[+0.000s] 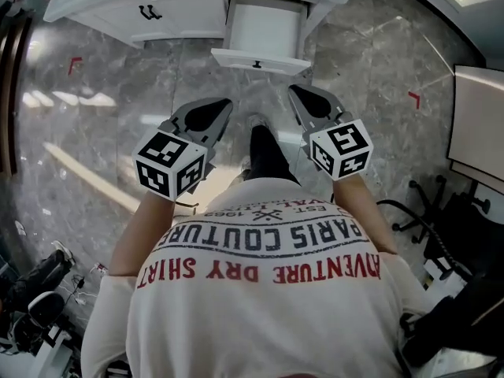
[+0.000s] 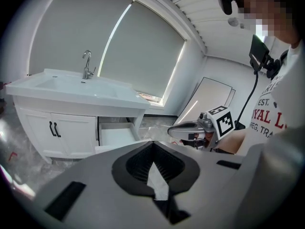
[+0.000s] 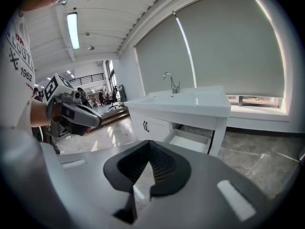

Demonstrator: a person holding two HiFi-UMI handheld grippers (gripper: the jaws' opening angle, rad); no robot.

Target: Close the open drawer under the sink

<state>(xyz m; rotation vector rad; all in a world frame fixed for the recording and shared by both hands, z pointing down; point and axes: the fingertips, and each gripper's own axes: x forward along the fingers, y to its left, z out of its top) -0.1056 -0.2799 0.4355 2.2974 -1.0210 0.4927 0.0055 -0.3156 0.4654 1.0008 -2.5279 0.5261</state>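
The left gripper [image 1: 221,109], grey with black ribbed pads, has its jaws drawn together at the tips with nothing between them; only a sliver of floor shows through the hollow of the pads in its own view [image 2: 152,145]. The right gripper [image 1: 296,94] is the same, pinched to a narrow slit and empty [image 3: 148,145]. Both hang side by side low in the centre of the head view, apart from each other, with the person's dark trouser leg [image 1: 264,153] between them.

Above them in that frame lies a strip of bare grey marble floor [image 1: 102,116], then the flat front panel [image 1: 260,58] of the open white drawer [image 1: 264,24], its small dark knob facing the grippers. The panel's long axis runs left to right; the drawer's travel runs straight up the frame, into the white vanity cabinet [image 1: 181,12] under the white basin [image 2: 71,86] and chrome tap [image 2: 86,65].

The drawer is dead ahead of both grippers and untouched. The right one looks slightly nearer; either could push it shut. Cabinet doors with black handles [image 1: 150,11] flank it on the left and a white post [image 1: 318,22] on the right, so I judge a square push on the panel's middle is best; the floor ahead gives free room.
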